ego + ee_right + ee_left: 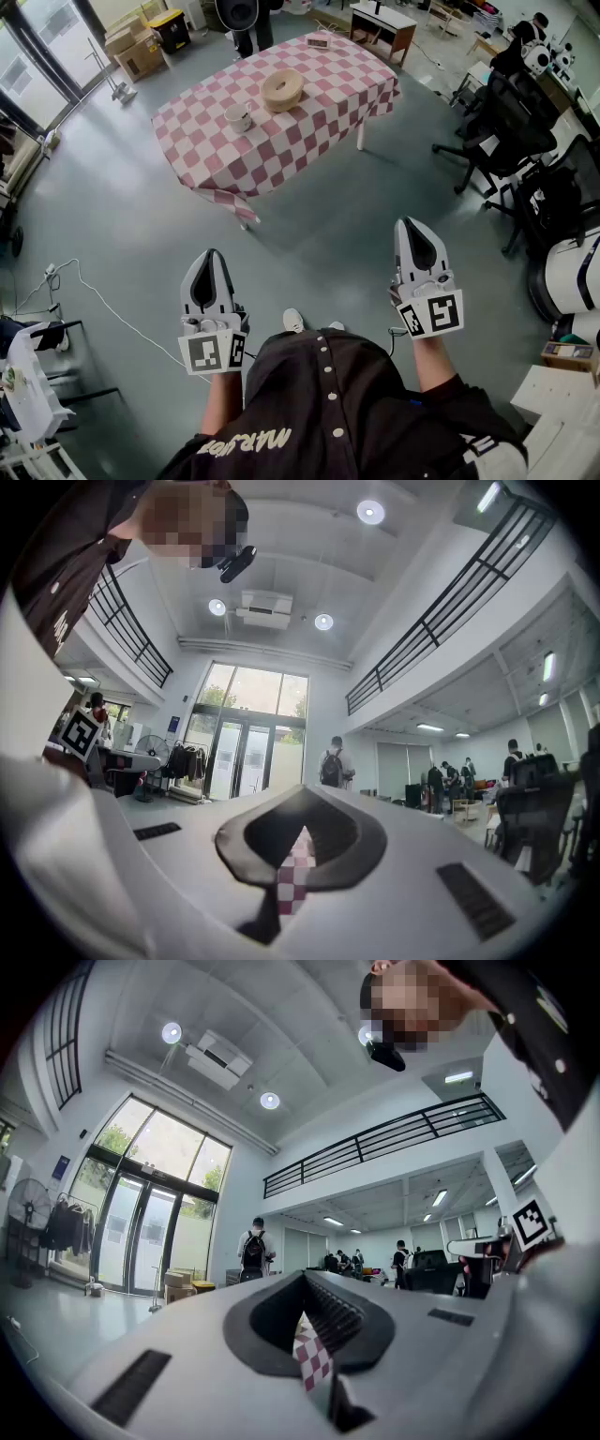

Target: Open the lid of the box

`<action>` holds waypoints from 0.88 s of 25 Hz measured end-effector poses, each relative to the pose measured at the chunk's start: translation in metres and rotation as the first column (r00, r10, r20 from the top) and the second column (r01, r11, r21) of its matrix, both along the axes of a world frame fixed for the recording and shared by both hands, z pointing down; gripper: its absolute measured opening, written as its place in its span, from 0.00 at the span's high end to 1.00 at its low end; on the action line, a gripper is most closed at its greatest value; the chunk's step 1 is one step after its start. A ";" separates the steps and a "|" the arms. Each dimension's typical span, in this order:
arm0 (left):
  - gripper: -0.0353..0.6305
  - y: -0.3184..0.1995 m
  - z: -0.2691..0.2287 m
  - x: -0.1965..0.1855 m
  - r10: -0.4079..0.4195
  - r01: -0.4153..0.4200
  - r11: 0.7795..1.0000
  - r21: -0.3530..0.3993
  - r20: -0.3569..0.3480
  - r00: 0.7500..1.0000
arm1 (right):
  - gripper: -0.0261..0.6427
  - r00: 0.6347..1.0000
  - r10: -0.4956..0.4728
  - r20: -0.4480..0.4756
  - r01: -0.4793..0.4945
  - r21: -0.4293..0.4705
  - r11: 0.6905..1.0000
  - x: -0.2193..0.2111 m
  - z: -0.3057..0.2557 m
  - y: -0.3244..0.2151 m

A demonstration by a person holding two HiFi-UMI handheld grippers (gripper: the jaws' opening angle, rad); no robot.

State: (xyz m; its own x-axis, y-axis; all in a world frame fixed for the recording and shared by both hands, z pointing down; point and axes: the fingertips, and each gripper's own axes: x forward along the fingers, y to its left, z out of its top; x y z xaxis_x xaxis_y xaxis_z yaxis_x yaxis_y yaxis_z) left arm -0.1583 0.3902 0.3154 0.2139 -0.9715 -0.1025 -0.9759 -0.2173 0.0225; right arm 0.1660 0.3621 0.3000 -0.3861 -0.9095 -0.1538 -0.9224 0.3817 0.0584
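you held the left gripper point(212, 257) and right gripper point(413, 227) low by your waist, both shut and empty, since the box point(282, 90) sat well ahead on the table point(314, 131), likely beyond reach.

A checkered counter point(323, 98) is seen well ahead of the left hand-held gripper point(211, 265); 1 white cup point(240, 116) is carried on it.
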 end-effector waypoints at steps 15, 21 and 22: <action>0.93 0.002 0.004 0.006 -0.012 0.012 1.000 -0.014 -0.004 1.000 | 0.96 0.998 -0.034 0.060 0.035 -0.017 0.999 0.002 0.002 0.003; 0.93 0.001 0.003 0.011 -0.006 0.006 1.000 -0.009 -0.005 1.000 | 0.96 0.997 -0.030 0.067 0.032 -0.026 0.999 0.005 0.004 0.002; 0.93 0.001 0.003 0.011 -0.006 0.006 1.000 -0.011 -0.005 1.000 | 0.96 0.998 -0.028 0.064 0.030 -0.032 0.999 0.006 0.005 0.001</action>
State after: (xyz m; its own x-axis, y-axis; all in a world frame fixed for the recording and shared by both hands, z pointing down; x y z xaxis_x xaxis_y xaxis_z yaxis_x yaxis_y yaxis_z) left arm -0.1471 0.3911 0.3188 0.2077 -0.9737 -0.0932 -0.9770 -0.2112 0.0292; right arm 0.1721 0.3634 0.3055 -0.4027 -0.9030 -0.1495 -0.9124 0.4091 -0.0134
